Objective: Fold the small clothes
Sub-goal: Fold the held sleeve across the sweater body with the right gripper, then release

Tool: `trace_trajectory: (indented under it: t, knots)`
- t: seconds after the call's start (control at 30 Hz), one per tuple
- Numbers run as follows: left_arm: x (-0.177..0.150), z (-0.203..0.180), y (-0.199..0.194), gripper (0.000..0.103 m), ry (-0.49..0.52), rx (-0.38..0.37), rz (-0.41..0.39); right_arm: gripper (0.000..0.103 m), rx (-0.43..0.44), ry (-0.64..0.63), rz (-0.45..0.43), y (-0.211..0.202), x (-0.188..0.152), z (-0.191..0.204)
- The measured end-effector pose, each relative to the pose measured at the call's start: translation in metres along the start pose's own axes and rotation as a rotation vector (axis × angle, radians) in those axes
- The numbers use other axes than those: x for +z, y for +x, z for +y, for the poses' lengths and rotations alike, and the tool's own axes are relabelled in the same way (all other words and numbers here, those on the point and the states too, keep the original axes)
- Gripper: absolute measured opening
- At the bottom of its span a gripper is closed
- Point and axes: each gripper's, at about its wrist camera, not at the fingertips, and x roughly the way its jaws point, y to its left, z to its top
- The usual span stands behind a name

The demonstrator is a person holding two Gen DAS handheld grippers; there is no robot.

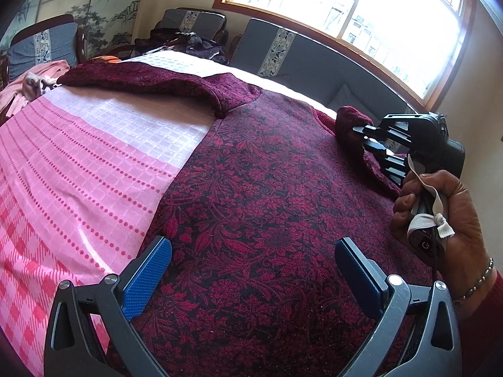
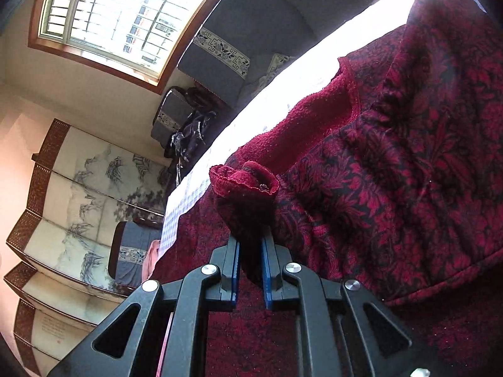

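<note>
A dark red flower-patterned sweater lies spread on a pink checked bed cover. Its left sleeve lies stretched out to the left at the far side. My left gripper is open and empty, hovering low over the sweater's body. My right gripper is shut on the cuff of the right sleeve and holds it lifted over the sweater. In the right wrist view the right gripper pinches that cuff, with the sweater bunched to the right.
A pink garment lies at the bed's far left edge. Grey cushioned chairs and a grey bench stand beyond the bed under a bright window. Dark clothing is piled on a chair. A painted folding screen stands by the wall.
</note>
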Motion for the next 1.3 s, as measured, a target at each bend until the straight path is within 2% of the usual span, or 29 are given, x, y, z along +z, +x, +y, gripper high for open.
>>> trace_trajectory:
  t: [0.2, 0.73, 0.8, 0.97, 1.07, 1.13, 1.23, 1.3]
  knots:
    - [0.0, 0.0, 0.0, 0.103, 0.001, 0.002, -0.001, 0.012, 0.015, -0.009, 0.029, 0.01, -0.006, 0.001]
    - [-0.001, 0.0, 0.001, 0.103, -0.007, 0.0, -0.001, 0.017, -0.043, -0.103, 0.078, 0.037, -0.02, 0.02]
    - [-0.001, -0.001, 0.001, 0.103, -0.006, 0.001, -0.001, 0.021, -0.043, -0.125, 0.084, 0.039, -0.023, 0.024]
    - [-0.001, 0.0, 0.0, 0.103, -0.007, -0.001, 0.0, 0.047, 0.011, -0.162, 0.114, 0.04, -0.028, 0.037]
    - [-0.001, 0.0, 0.0, 0.103, -0.006, -0.005, -0.001, 0.048, 0.1, -0.163, 0.095, 0.018, -0.032, 0.044]
    - [-0.001, 0.0, 0.0, 0.103, -0.007, -0.012, -0.005, 0.048, 0.122, -0.187, 0.078, -0.006, -0.038, 0.045]
    - [0.0, 0.0, -0.002, 0.103, -0.004, -0.04, -0.015, 0.048, 0.042, -0.296, 0.05, -0.045, -0.057, 0.049]
    - [0.0, 0.0, -0.004, 0.103, 0.0, -0.058, -0.025, 0.048, -0.078, -0.412, 0.042, -0.065, -0.076, 0.052]
